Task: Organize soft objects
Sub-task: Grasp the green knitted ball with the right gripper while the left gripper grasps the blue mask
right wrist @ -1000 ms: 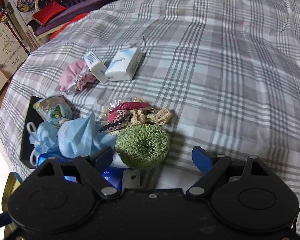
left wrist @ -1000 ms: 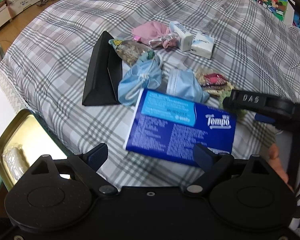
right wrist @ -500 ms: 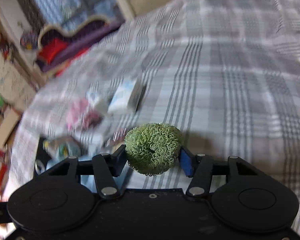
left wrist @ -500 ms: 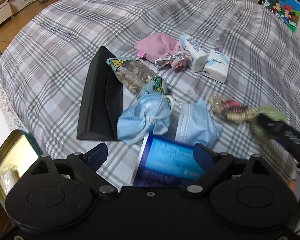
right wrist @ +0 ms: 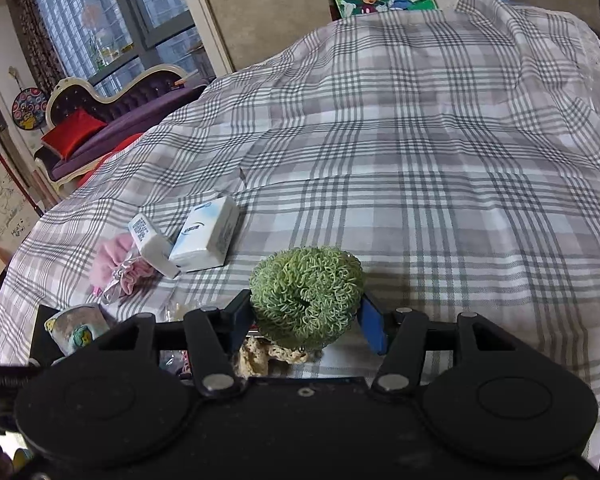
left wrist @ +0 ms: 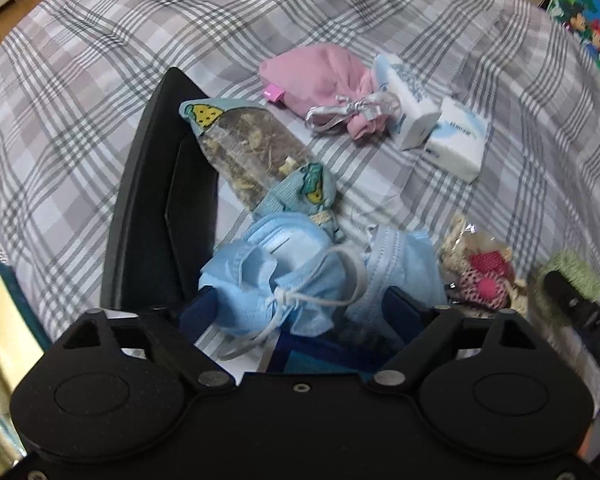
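The right gripper [right wrist: 306, 314] clamps the green curly scrubber [right wrist: 306, 294] between its pads, lifted clear of the plaid-covered surface [right wrist: 440, 200], likely to carry it elsewhere. The left gripper [left wrist: 296, 312] is closing around the crumpled blue face mask [left wrist: 276, 276] lying between its jaws, pads apparently not yet pressing.

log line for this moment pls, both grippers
right hand-held gripper: shut on green scrubber, lifted | left hand-held gripper: closing around blue face mask, not gripped | rest on plaid cloth
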